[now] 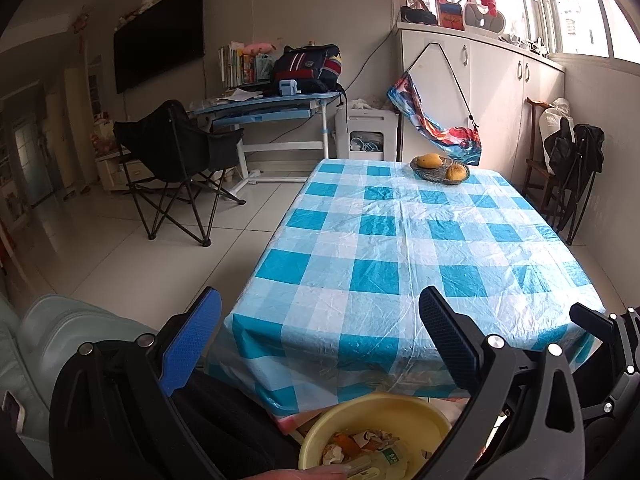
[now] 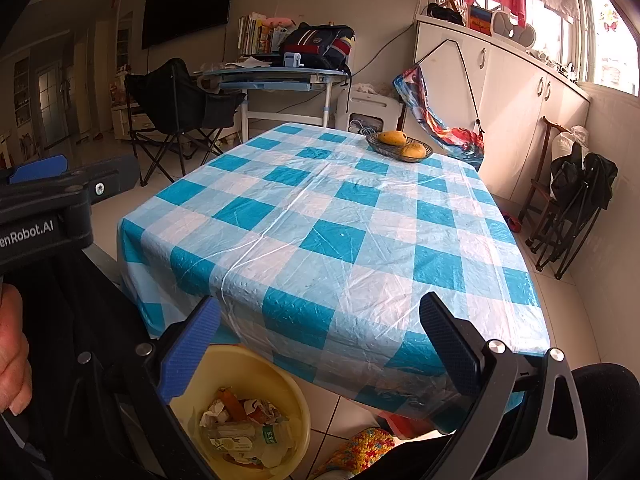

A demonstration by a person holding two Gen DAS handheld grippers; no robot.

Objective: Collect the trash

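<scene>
Your yellow basin (image 2: 280,384) sits upright on the floor at the near edge, below the worktop's near corner. Inside: crumpled paper (image 2: 214,412), orange peel (image 2: 234,400), and a clear plastic bottle (image 2: 256,438) lying flat.

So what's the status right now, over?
Left tool open, empty. Right tool open, empty. Trash in yellow basin on the floor. Table holds only the fruit bowl; nothing blocking.

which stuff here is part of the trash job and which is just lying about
Job: yellow basin; the trash in it, crumpled paper and a plastic bottle; left gripper and right gripper, jaws open.

Lying about: fruit bowl, checked tablecloth, folding chair.
</scene>
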